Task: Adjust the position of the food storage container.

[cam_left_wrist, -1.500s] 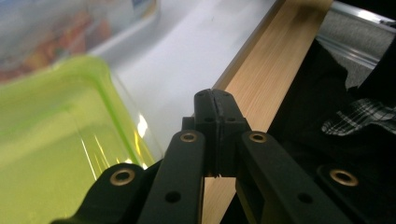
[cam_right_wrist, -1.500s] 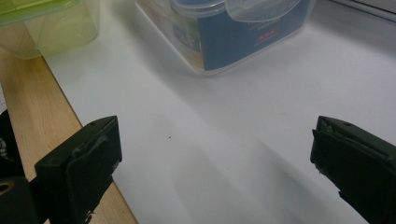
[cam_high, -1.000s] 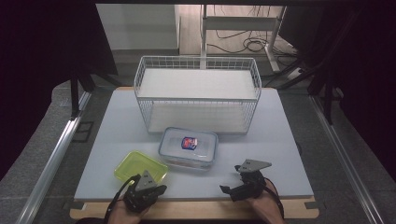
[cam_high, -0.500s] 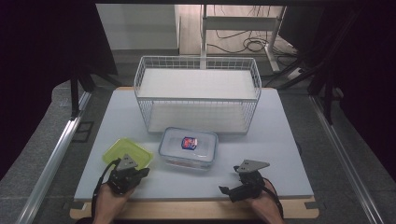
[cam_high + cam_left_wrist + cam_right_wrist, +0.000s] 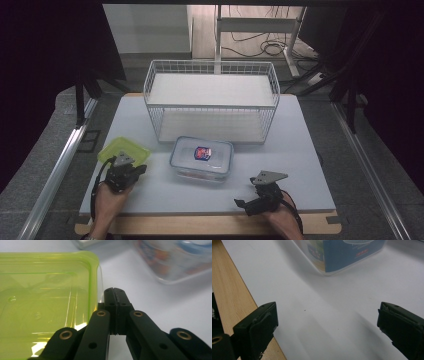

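Note:
A flat yellow-green plastic container (image 5: 122, 150) lies at the left of the white table top. My left gripper (image 5: 136, 169) is just in front of it with its jaws shut and nothing between them. In the left gripper view the shut tips (image 5: 116, 293) sit right beside the green container's (image 5: 45, 302) right rim. A clear box with a blue-rimmed lid (image 5: 202, 157) stands at the table's middle. My right gripper (image 5: 248, 197) rests near the front edge with its jaws wide open; its view shows bare table between the jaws (image 5: 327, 315) and the clear box (image 5: 342, 255) farther off.
A white wire basket (image 5: 212, 100) with a shelf stands at the back of the table. The wooden front edge (image 5: 232, 290) runs beside my right gripper. Dark curtains and metal rails flank the table.
My left gripper has moved left and away from the front edge, and the green container has shifted left and back with it. The right gripper has stayed in place.

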`<state>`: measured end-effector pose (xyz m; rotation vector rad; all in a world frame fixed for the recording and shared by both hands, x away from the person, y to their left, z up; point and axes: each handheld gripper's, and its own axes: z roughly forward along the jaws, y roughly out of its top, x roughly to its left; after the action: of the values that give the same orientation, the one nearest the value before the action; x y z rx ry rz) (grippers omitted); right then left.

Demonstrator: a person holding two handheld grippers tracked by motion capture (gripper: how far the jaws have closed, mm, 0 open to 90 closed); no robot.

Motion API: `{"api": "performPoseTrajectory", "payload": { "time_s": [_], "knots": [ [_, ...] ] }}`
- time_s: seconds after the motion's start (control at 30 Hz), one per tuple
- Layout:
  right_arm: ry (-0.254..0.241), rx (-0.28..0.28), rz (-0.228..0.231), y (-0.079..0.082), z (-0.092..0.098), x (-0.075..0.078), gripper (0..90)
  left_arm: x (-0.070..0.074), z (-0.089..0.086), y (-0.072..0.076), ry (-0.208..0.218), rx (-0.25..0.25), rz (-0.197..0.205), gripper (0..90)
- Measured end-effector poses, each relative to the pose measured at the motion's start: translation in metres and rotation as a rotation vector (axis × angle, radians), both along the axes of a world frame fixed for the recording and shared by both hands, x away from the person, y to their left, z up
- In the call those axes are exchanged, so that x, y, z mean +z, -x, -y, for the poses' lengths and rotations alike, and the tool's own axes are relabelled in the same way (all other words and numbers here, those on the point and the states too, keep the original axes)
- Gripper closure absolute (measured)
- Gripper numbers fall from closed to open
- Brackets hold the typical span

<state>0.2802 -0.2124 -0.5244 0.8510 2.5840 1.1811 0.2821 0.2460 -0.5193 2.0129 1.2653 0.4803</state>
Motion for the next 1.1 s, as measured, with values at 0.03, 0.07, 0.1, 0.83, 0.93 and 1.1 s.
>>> {"api": "performPoseTrajectory", "payload": {
  "time_s": [0.03, 0.07, 0.1, 0.83, 0.93, 1.1],
  "knots": [
    [-0.001, -0.003, 0.000, -0.001, 0.000, 0.000, 4.0, 0.000, -0.005, -0.004, -0.007, 0.024, 0.004, 90.0],
    [-0.002, -0.006, -0.002, -0.001, 0.000, 0.000, 4.1, 0.000, -0.005, -0.004, -0.007, 0.030, 0.007, 90.0],
    [-0.004, -0.011, -0.004, -0.001, 0.000, 0.000, 4.2, 0.001, -0.005, -0.004, -0.007, 0.032, 0.016, 90.0],
    [0.012, -0.181, -0.001, -0.055, -0.011, 0.032, 85.1, 0.001, 0.074, -0.055, -0.105, -0.066, 0.042, 89.9],
    [0.012, -0.190, -0.007, -0.065, -0.016, 0.031, 85.0, -0.002, 0.079, -0.057, -0.086, -0.086, 0.033, 90.0],
    [0.030, -0.191, -0.008, -0.079, -0.029, 0.026, 83.3, 0.000, 0.082, -0.055, -0.038, -0.087, 0.019, 90.0]
  ]
}}
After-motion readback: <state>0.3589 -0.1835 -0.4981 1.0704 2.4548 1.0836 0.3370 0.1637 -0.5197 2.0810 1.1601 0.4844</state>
